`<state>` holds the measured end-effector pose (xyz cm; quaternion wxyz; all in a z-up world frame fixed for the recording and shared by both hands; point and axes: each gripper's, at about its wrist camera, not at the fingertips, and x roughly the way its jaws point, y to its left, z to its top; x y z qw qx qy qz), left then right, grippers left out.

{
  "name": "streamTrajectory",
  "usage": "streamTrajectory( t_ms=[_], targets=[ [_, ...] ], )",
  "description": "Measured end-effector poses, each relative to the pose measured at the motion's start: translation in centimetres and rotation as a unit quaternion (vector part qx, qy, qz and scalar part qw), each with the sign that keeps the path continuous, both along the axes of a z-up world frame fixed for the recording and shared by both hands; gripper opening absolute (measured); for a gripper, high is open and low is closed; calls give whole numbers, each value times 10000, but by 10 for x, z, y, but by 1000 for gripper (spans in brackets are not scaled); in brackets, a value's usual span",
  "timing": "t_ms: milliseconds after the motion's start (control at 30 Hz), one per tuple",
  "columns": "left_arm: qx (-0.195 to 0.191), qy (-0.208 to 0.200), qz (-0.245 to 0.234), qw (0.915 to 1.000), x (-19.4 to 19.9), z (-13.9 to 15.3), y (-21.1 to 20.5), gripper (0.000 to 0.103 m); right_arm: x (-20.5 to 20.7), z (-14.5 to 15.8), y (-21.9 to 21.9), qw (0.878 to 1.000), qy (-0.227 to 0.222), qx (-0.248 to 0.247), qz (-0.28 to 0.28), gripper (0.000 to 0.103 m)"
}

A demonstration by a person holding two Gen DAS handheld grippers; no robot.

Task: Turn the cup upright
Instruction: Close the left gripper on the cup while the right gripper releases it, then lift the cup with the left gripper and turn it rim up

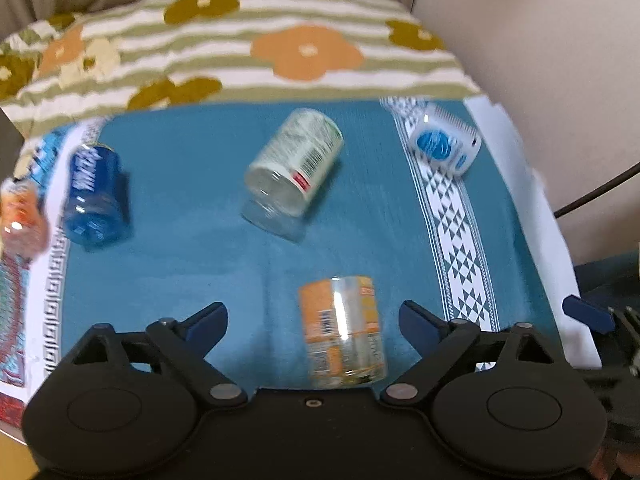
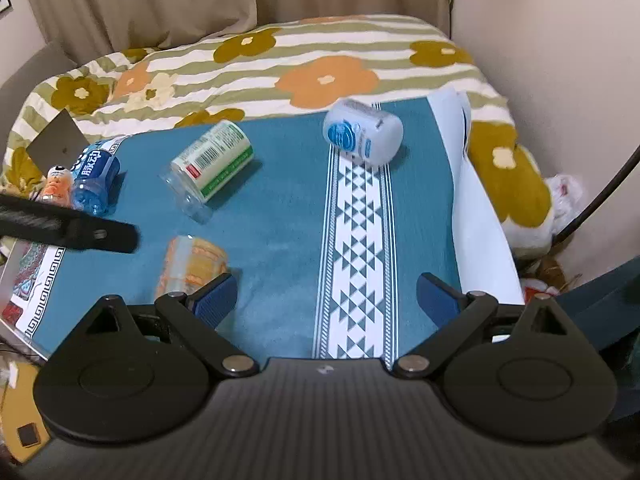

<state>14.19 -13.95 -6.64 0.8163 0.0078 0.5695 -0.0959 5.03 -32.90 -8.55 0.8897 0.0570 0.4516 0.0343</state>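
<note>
Several cut-bottle cups lie on their sides on a teal cloth (image 1: pixel 192 240) (image 2: pixel 280 208). An orange-labelled clear cup (image 1: pixel 343 332) (image 2: pixel 192 266) lies nearest, between the fingers of my open left gripper (image 1: pixel 314 322). A green-white labelled cup (image 1: pixel 294 172) (image 2: pixel 210 162) lies in the middle. A blue cup (image 1: pixel 94 196) (image 2: pixel 94 178) lies at the left. A white cup with a blue logo (image 1: pixel 442 144) (image 2: pixel 362 132) lies at the far right. My right gripper (image 2: pixel 326 300) is open and empty over the cloth's patterned white band (image 2: pixel 356 248).
A floral striped blanket (image 1: pixel 260 48) (image 2: pixel 280 68) covers the bed behind the cloth. A small orange bottle (image 1: pixel 22 216) (image 2: pixel 56 184) lies at the left edge. A wall (image 2: pixel 560 60) and a black cable (image 2: pixel 600 196) are at the right. A curtain (image 2: pixel 140 0) hangs behind.
</note>
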Motion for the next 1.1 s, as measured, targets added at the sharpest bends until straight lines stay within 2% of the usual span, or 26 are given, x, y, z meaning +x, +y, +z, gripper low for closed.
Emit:
streamTrajectory(
  t_ms=[133,333,533,600,633,667,967,1100],
  targets=[
    [14,387,171,9991,13,-19,-13,90,2,-14,-18,9997,75,233,79,103],
    [54,764,397,9963,31,-39,-26,81,6,-33,-33,9983,260,467,221,103],
    [113,1070,479,9930,41,-54,-32,79,17,-47,-38,9968,413,617,303,103],
    [147,1176,484,9918,42,-58,-33,73,21,-50,-39,9963,440,671,321,103],
    [156,1206,488,9914,43,-60,-33,65,22,-51,-39,9962,442,683,327,103],
    [160,1237,497,9909,43,-61,-33,64,24,-52,-39,9960,448,695,338,103],
    [28,1270,443,9909,41,-60,-28,62,30,-55,-41,9953,470,790,298,103],
    [-106,1082,395,9933,33,-48,-23,62,30,-52,-40,9955,426,800,282,103]
  ],
)
